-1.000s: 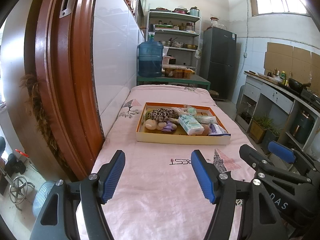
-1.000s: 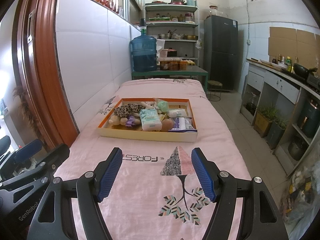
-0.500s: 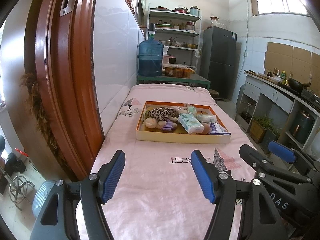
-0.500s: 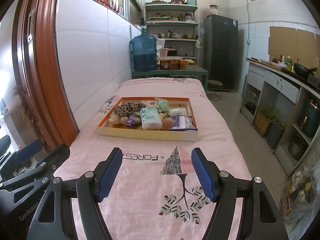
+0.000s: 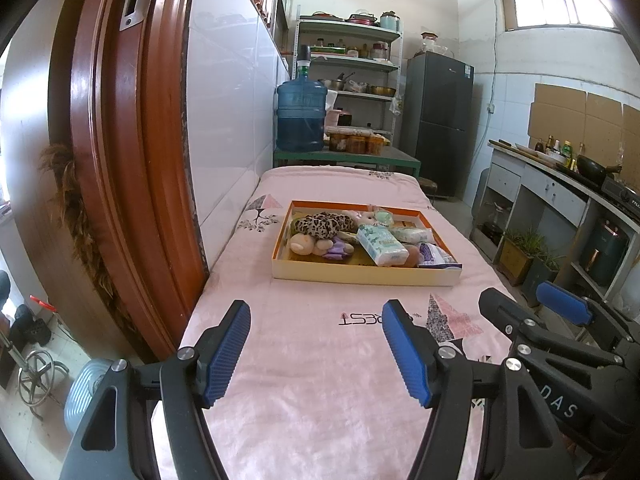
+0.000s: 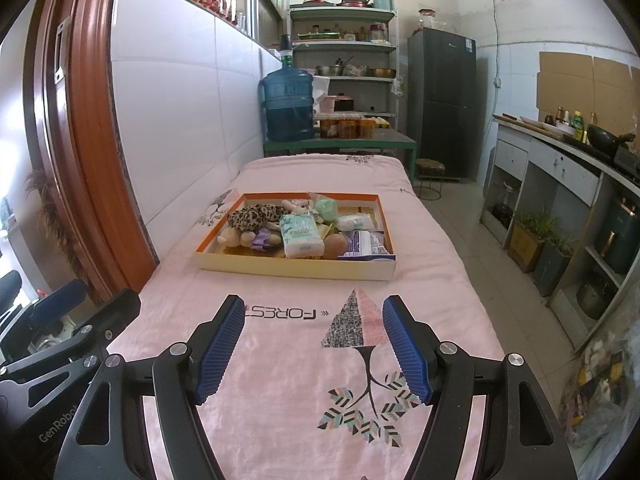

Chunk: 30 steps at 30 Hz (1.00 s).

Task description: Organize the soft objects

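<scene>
Soft toys [image 5: 320,226] unmoved (both tongs stay wide)

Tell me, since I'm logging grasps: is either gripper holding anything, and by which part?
Nothing is held. The left gripper and right gripper hover with jaws open over the pink cloth, short of the tray.

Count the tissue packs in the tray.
3, possibly more hidden: green-patterned pack in the middle, white pack behind it to the right, purple-printed pack at the tray's near right corner.
</scene>
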Tool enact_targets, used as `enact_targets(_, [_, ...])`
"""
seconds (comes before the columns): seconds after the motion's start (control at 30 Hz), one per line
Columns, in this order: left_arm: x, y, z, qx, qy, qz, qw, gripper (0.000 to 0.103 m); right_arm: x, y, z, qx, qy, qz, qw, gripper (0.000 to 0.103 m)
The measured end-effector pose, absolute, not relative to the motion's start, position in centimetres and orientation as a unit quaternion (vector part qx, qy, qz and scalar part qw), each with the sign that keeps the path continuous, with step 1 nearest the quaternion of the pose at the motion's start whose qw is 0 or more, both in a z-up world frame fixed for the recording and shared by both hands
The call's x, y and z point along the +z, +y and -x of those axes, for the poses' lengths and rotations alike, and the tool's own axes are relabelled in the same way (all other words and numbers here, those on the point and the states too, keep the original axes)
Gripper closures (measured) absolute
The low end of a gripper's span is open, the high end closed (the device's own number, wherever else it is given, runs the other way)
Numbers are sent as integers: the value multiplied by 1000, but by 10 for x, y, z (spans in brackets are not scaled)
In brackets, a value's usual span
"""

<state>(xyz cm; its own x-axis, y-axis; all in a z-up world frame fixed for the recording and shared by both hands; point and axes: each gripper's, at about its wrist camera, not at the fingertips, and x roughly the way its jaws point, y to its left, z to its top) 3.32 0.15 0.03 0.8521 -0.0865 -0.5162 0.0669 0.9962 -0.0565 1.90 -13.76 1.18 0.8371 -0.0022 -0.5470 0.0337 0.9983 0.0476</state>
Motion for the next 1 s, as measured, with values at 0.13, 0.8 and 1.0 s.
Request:
enact_targets(0.13, [0,2,-33,-40,269,18,962,35,12,-137,-19,-10,285,-28,958,30])
enact_targets(0.8, [-6,2,-30,-39,271,19,962,35,11,-138,-18,-8,287,-29,957,30])
enact_targets(1.0, [-8,1,-32,-39,274,19,961,35,7,-138,-17,-6,290,-31,956,30])
